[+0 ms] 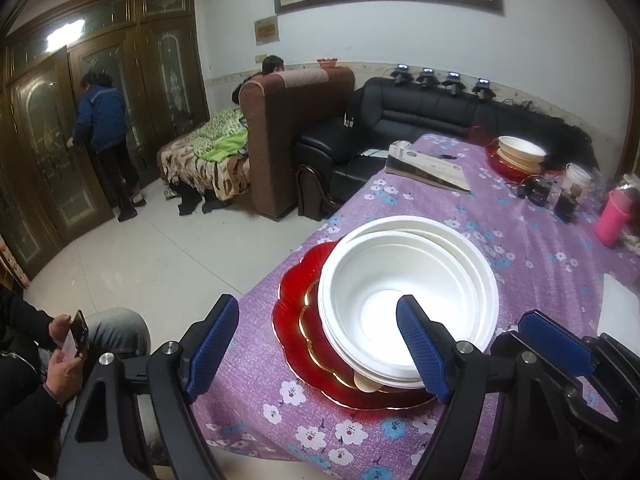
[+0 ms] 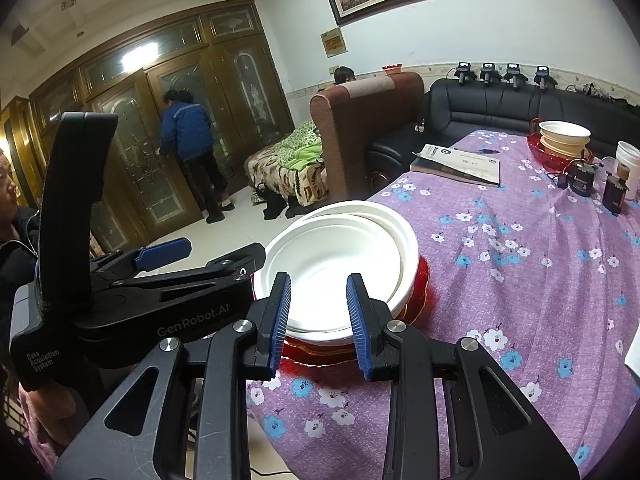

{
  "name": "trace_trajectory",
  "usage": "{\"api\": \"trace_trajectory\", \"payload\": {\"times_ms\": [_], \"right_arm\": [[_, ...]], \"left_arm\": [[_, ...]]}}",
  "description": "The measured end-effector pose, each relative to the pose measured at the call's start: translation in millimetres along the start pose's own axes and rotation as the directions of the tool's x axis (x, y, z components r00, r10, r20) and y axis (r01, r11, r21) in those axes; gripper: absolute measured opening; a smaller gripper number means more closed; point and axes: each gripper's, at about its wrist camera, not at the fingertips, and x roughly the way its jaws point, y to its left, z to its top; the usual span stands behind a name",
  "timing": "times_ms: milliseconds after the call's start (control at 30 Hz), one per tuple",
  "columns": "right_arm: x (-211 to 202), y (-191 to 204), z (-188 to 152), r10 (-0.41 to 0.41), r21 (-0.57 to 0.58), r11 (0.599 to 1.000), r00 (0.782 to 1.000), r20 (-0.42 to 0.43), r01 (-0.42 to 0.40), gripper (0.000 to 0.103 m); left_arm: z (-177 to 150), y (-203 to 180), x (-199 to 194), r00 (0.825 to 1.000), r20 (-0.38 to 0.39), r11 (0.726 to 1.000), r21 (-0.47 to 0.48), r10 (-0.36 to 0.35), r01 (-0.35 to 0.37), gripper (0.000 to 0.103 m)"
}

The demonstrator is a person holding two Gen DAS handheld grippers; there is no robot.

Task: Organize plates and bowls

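Pink cup (image 1: 614,216): left wrist view only

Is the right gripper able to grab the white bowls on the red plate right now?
Probably yes. The right gripper is open, empty, and aimed at the near rim of the white bowls on the red plate. Nothing sits between them; the left gripper stays off to the side.

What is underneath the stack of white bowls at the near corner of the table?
A red plate with a scalloped gold edge lies under the white bowls, on the floral tablecloth. A beige sliver peeks out between them; the plate's middle is covered.
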Motion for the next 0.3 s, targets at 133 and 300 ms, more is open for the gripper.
{"api": "trace_trajectory", "payload": {"times_ms": [133, 300], "right_arm": [[0.7, -0.8, -0.4, 0.0, 0.005, 1.0, 1.0, 0.002, 0.0, 0.029], [0.5, -5.1, 0.4, -0.001, 0.029, 1.0, 1.0, 0.009, 0.001, 0.029]], "left_arm": [[0.4, 1.4, -1.9, 0.999, 0.028, 1.0, -0.001, -0.018, 0.018, 0.081], [2.0, 2.4, 1.3, 0.999, 0.024, 1.0, -0.002, -0.029, 0.029, 0.081]]}}
